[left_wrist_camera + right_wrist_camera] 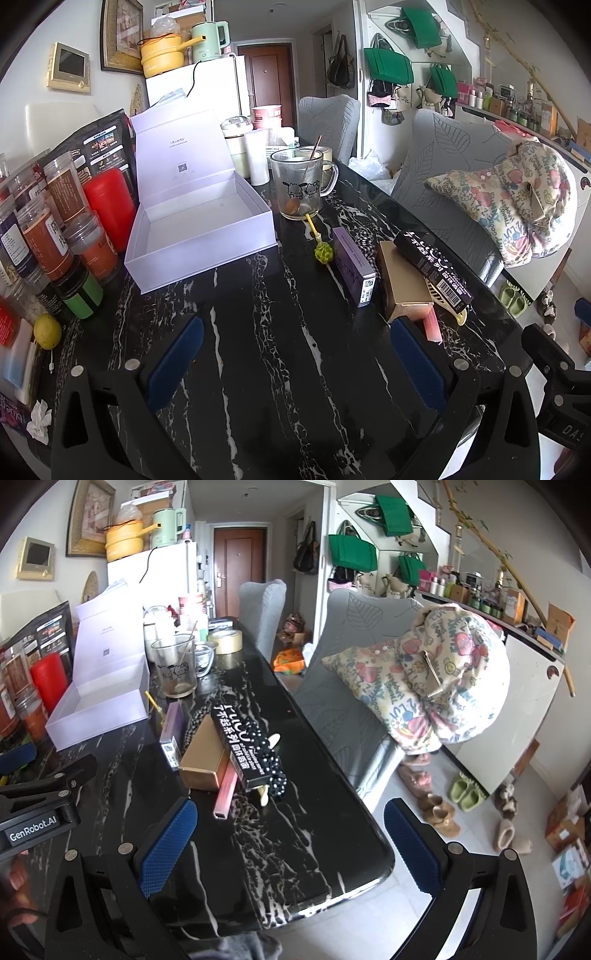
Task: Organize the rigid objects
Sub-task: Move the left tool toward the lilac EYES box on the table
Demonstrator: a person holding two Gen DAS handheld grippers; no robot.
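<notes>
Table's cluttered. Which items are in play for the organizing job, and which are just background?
In play:
open white box
purple box
gold box
black carton
pink tube
left hand-held gripper and right hand-held gripper, both open and empty

Background:
glass mug
spice jars
lemon
tape roll

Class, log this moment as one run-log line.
left hand-held gripper: open | right hand-held gripper: open | white box: empty | gold box: untouched

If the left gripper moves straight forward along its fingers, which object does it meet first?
Probably nothing soon: the open left gripper points down a bare strip of the black marble table. Further on stand the green ball on a yellow stick and the glass mug, though depth is unclear.
</notes>
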